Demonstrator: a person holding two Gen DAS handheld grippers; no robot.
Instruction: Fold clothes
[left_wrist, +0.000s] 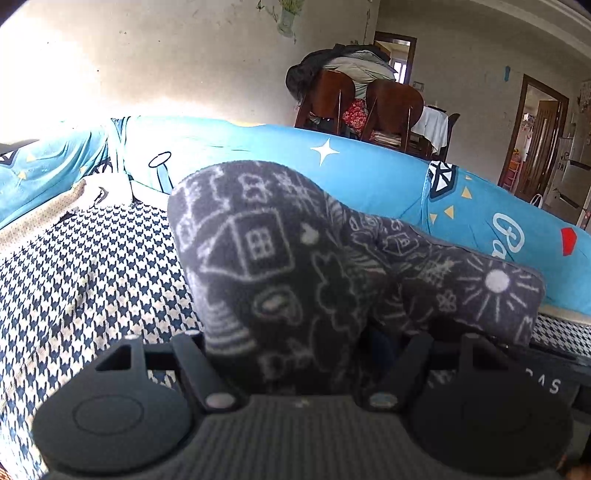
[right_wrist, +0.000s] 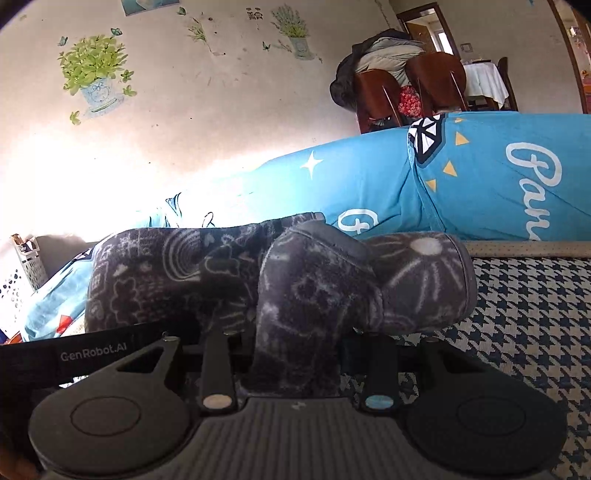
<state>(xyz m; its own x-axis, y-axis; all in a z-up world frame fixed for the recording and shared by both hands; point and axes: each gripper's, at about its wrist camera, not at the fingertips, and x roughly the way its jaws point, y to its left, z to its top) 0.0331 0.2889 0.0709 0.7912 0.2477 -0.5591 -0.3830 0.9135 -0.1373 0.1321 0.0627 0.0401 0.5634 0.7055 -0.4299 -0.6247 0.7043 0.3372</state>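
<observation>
Left wrist: both grippers clamp the dark fleece garment (left_wrist: 280, 258) over a houndstooth sofa cover (left_wrist: 92, 273), wooden chairs (left_wrist: 391, 107) behind.

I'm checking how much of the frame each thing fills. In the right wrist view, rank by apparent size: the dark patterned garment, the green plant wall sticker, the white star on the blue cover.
1. Dark patterned garment, though nearness to the camera inflates it.
2. Green plant wall sticker.
3. White star.
</observation>
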